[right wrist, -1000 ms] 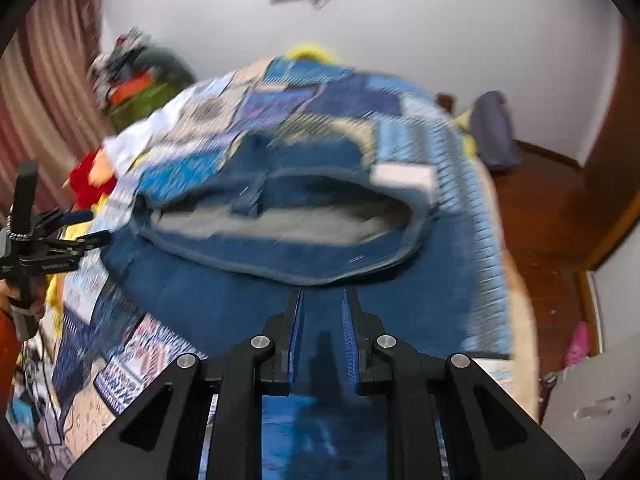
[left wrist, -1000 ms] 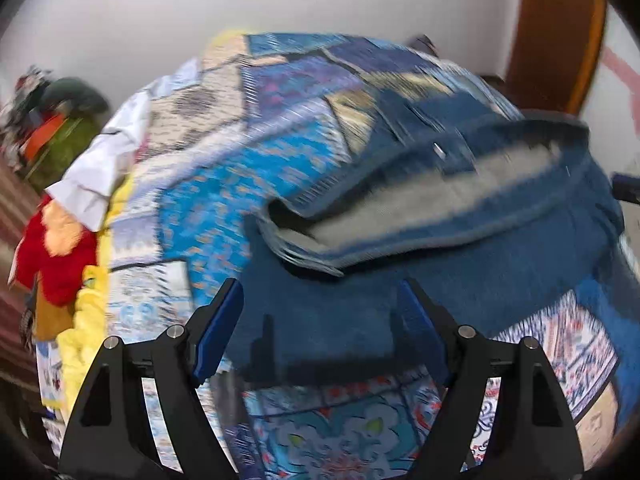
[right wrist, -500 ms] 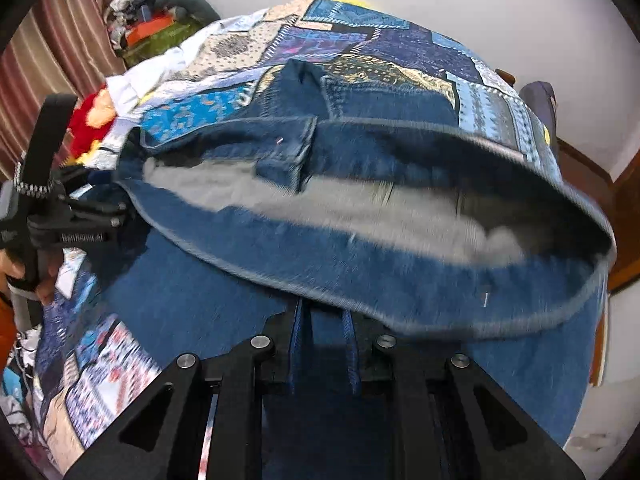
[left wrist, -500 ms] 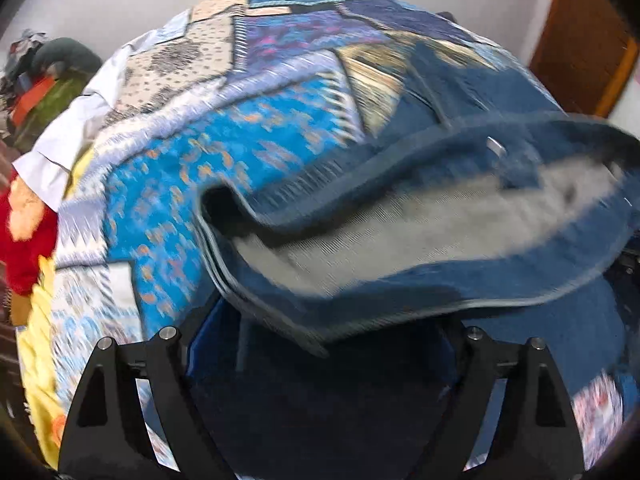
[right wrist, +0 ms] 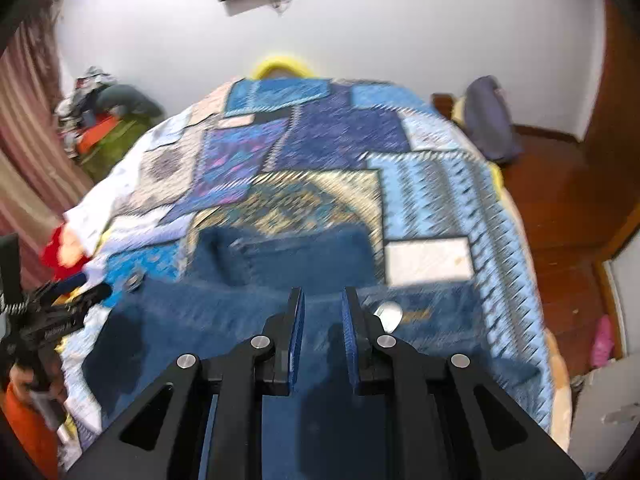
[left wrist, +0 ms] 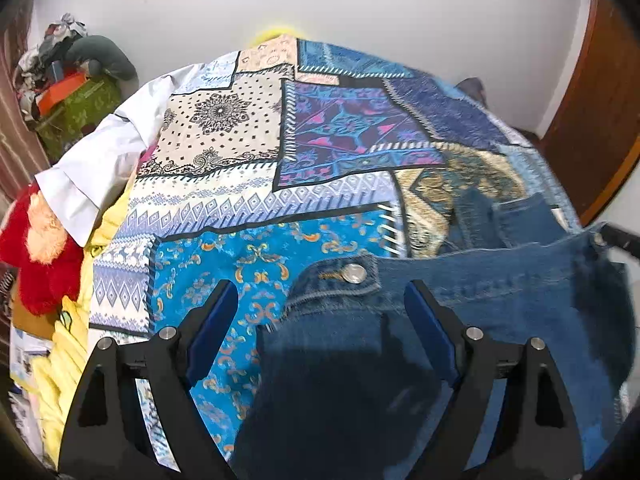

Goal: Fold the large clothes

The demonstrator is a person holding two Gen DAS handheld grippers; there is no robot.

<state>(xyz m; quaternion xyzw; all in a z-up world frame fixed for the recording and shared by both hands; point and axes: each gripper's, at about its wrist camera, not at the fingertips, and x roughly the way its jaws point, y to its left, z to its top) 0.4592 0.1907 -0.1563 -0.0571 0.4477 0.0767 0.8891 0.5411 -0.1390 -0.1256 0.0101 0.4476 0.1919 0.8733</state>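
**A:** Here we are over the bed [left wrist: 224, 208], patchwork quilt spread across it, and the jeans [left wrist: 460, 320] lie on the near right part of it, waistband facing the left wrist camera with the metal button [left wrist: 354, 273] plain to see.

**B:** And the left gripper [left wrist: 320, 312]: fingers spread wide apart, blue pads on either side of that waistband corner, nothing pinched between them.

**A:** Over on the right wrist view, the denim [right wrist: 248, 312] covers the near end of the quilt, a back pocket visible further up. The right gripper [right wrist: 323, 312] has its pads drawn close, with a narrow slot between them.

**B:** Is it pinching cloth? Denim shows through the slot, but the picture is blurred and I cannot tell whether fabric is actually caught.

**A:** At the far left of that view, the other gripper sits at the jeans' edge.

**B:** On the bed's left side, a white shirt [left wrist: 96, 172] rests beside a red plush toy [left wrist: 40, 260], with yellow cloth [left wrist: 60, 360] below them.
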